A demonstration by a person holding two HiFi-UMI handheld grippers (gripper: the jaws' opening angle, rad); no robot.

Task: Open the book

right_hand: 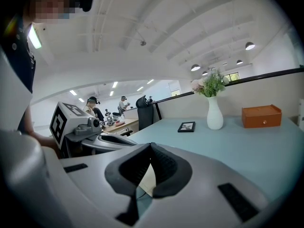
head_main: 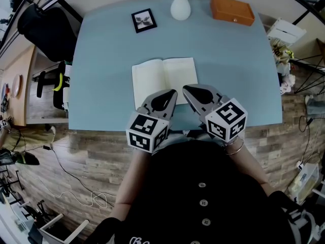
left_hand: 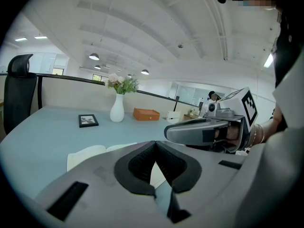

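The book (head_main: 164,78) lies open and flat on the light blue table (head_main: 233,75), showing two pale blank pages. My left gripper (head_main: 171,93) hovers over the book's near edge, shut with nothing in it. Beside it, my right gripper (head_main: 186,89) is also shut and empty, above the book's near right corner. The two tips point toward each other, a small gap apart. In the left gripper view, the shut left gripper (left_hand: 155,144) sits above the book (left_hand: 92,152), with the right gripper (left_hand: 204,130) alongside. The right gripper view shows the shut right gripper (right_hand: 151,147) and the left gripper (right_hand: 102,141).
At the table's far edge stand a white vase with flowers (head_main: 180,5), a small black picture frame (head_main: 143,20) and an orange wooden box (head_main: 232,9). A black office chair (head_main: 43,27) is at the left. The person's dark-clothed body is at the near edge.
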